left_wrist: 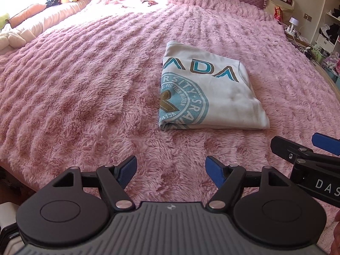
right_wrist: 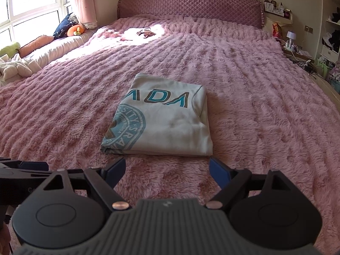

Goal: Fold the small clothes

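- Cushions and soft toys (right_wrist: 31, 44) are being kept along the window side, well to the left of the folded shirt, so the middle of the bed is being left free as a working surface.
- The left gripper (left_wrist: 170, 171) is being held over the pink plush blanket (left_wrist: 74, 85), just short of the shirt's near edge and off its left corner; its blue pads are being kept wide apart and nothing is being gripped.
- The folded shirt (right_wrist: 163, 119), pale with teal lettering and a round crest, is being left flat near the middle of the bed as a compact rectangle; judging by its squared edges, the folding is being treated as nearly or wholly finished.
- The right gripper (right_wrist: 166, 171) is being held just before the shirt's near edge, jaws spread and empty, probably so the bundle is not being disturbed.
- A nightstand (right_wrist: 297, 51) with a small lamp and cables is being kept well to the right of the shirt, beyond the bed's edge, out of the work.
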